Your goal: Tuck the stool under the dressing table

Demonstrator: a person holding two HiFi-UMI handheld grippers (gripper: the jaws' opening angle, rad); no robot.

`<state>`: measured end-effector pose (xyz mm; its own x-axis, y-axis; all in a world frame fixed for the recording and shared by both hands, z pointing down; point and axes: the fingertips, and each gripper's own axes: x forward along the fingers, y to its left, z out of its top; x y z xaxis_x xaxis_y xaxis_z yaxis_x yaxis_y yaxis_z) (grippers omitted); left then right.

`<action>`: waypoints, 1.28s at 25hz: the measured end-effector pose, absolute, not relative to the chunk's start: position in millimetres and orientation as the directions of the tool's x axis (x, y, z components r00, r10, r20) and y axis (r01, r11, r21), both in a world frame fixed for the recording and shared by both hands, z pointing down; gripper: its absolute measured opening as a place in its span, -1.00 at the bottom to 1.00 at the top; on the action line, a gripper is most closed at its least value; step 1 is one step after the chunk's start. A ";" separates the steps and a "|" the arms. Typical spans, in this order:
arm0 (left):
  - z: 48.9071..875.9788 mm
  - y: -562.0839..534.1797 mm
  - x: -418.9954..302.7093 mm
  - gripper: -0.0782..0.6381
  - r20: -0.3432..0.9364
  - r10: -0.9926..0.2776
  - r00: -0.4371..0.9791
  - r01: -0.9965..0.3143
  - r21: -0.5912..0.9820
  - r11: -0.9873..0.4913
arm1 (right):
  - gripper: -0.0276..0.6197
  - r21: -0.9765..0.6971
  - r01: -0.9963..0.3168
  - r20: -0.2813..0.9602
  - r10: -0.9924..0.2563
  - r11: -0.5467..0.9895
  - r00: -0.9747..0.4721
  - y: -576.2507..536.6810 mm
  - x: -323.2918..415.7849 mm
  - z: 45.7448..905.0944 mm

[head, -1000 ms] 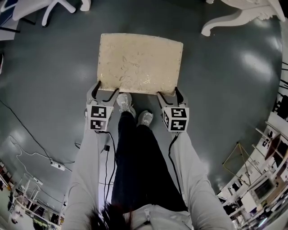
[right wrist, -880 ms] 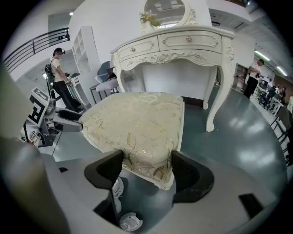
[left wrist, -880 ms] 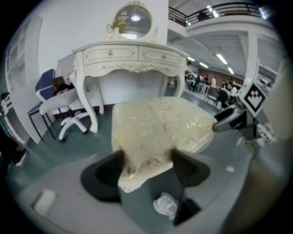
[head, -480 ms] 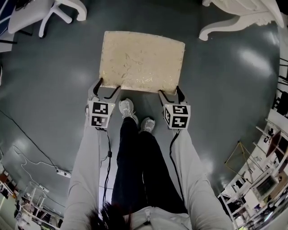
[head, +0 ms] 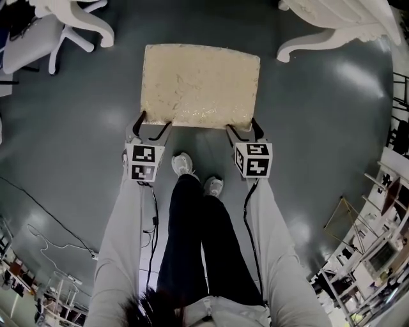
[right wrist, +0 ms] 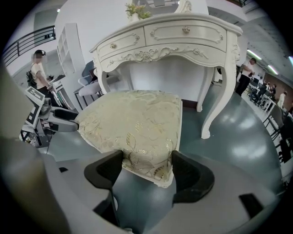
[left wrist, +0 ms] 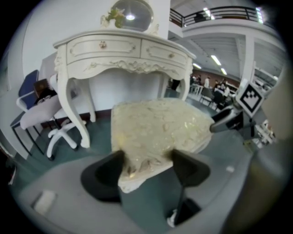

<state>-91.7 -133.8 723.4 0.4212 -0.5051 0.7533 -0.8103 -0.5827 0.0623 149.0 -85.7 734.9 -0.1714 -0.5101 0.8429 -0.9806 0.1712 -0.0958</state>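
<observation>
Clamping wide on 2 near corners of the stool [head: 199, 83], left claw [head: 152, 125] and right claw [head: 243, 128] face the dressing table [right wrist: 169, 34], straight ahead at frame top.

Background only: grey-green glossy floor [head: 332, 128]. Grey-seated swivel chair [left wrist: 39, 109] on a white star base off to the left. Black cable [head: 38, 204] runs across the floor lower left. Cluttered racks [head: 377, 255] along the lower right edge. One person [right wrist: 39, 68] stands at far left, another [right wrist: 245, 75] far right. Railed balcony [left wrist: 219, 13] overhead.
</observation>
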 end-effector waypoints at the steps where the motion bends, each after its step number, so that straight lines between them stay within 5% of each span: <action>1: 722.7 -140.1 -91.1 0.20 0.755 -0.502 0.423 -0.806 0.061 -0.588 | 0.15 -0.095 -0.982 0.842 -0.513 0.163 -0.167 -89.9 149.1 734.4; 32: 722.2 -239.4 -79.5 0.19 0.766 -0.451 0.459 -0.766 0.085 -0.637 | 0.13 -0.056 -0.993 0.844 -0.527 0.102 -0.102 -181.2 159.0 733.4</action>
<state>-79.5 -239.4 722.2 0.4591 -0.4506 0.7656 -0.7664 -0.6367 0.0848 159.0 -181.2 733.4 -0.1021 -0.5266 0.8440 -0.9932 0.1024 -0.0562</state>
